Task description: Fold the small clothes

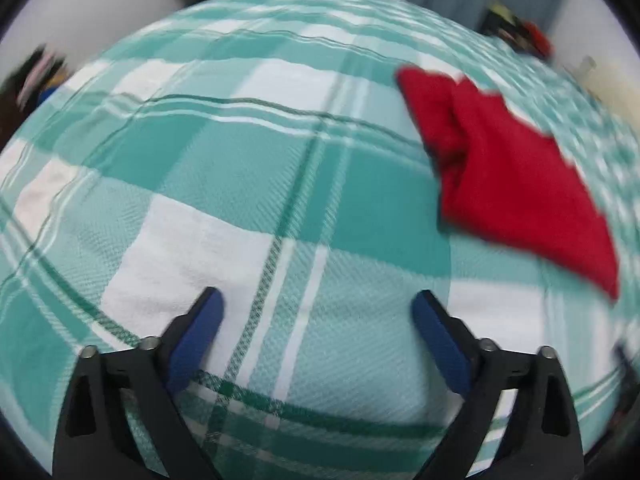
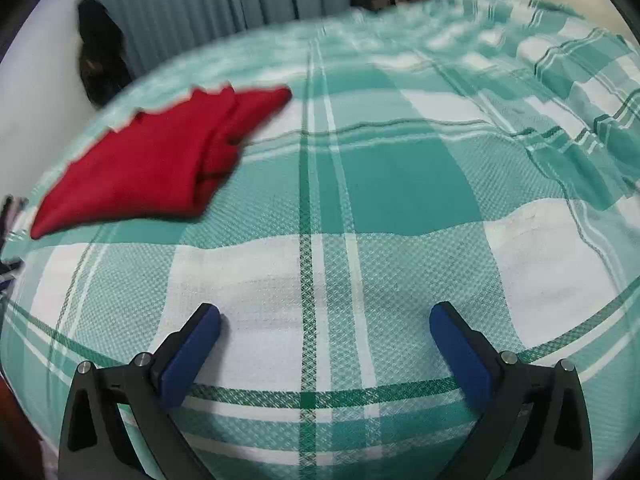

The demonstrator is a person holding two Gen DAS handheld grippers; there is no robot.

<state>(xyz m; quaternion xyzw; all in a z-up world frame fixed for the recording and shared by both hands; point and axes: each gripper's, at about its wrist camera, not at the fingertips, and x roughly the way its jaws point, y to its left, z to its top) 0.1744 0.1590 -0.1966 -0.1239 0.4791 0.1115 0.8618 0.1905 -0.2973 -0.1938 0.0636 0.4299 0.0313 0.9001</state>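
Folded red garment [image 2: 156, 160], checked bedspread [image 2: 400, 184], gripper [image 2: 325, 322] agape

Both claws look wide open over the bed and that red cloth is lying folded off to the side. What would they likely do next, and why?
Probably draw back toward a fresh garment. The red cloth already lies folded on the checked bedspread, and the left gripper and right gripper are open and empty, away from it.
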